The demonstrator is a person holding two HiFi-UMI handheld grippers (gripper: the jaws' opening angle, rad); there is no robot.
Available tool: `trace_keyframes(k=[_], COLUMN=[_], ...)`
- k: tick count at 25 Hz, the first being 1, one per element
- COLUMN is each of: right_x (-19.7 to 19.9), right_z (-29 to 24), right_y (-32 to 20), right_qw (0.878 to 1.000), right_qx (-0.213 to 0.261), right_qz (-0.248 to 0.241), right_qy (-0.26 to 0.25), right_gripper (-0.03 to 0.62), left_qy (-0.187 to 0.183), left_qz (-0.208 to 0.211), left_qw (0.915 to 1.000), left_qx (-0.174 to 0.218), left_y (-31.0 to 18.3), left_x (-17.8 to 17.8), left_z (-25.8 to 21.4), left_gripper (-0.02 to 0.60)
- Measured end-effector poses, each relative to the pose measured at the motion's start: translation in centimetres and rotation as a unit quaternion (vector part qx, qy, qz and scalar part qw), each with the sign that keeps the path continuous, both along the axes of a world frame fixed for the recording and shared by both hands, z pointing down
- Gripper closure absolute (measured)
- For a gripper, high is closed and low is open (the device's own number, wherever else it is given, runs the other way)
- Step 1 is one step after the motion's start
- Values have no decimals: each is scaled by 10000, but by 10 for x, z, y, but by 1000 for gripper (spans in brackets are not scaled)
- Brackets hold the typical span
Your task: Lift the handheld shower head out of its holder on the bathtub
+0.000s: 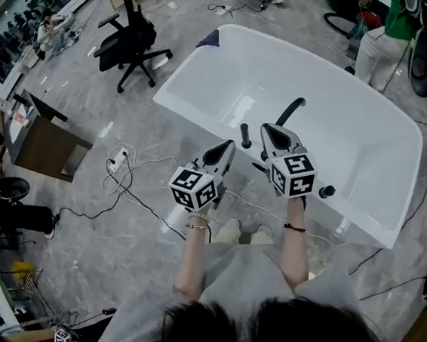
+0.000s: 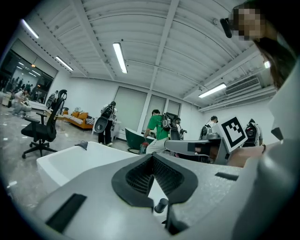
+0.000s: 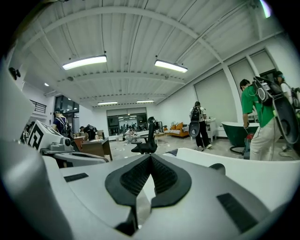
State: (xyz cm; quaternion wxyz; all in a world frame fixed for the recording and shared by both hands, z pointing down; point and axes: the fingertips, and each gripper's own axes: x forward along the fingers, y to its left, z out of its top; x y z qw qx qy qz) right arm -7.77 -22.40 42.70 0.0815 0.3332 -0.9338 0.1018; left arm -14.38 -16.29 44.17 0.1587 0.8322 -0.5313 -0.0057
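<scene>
A white bathtub [image 1: 232, 62] stands in front of me in the head view. On its near rim a short black upright handle, the handheld shower head [image 1: 244, 135], stands next to a curved black spout [image 1: 290, 110], and a black knob [image 1: 327, 191] sits further right. My left gripper [image 1: 227, 147] hovers just left of the shower head, shut and empty. My right gripper [image 1: 267, 130] hangs just right of it, over the rim, also shut and empty. In the left gripper view the black handle [image 2: 161, 205] shows low behind the shut gripper [image 2: 151, 156]. The right gripper [image 3: 150, 157] looks over the tub.
A black office chair [image 1: 132, 40] stands left of the tub. A brown box-like desk [image 1: 45, 145] and a power strip with cables [image 1: 119, 166] lie on the floor at left. A person in green [image 1: 386, 40] stands beyond the tub's far right corner.
</scene>
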Motion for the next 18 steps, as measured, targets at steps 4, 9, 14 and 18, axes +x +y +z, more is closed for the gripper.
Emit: trace_keyframes(k=[4, 9, 14, 18], right_x=[2, -7, -18, -24], right_z=[11, 36, 54, 66], right_y=[-2, 7, 13, 22], right_qw=[9993, 9974, 9946, 9929], right_qx=[-122, -289, -426, -461], right_qz=[352, 640, 928, 1066], right_qy=[-32, 153, 204, 262], right_gripper=[592, 592, 592, 592], left_qy=[30, 79, 83, 195], left_qz=[304, 693, 1094, 1221], left_qw=[9995, 9971, 9933, 9916], left_qx=[-128, -307, -356, -374], left_y=[-4, -3, 0, 4], left_x=[-7, -13, -16, -23], left_z=[13, 37, 50, 59], left_gripper=[575, 575, 575, 575])
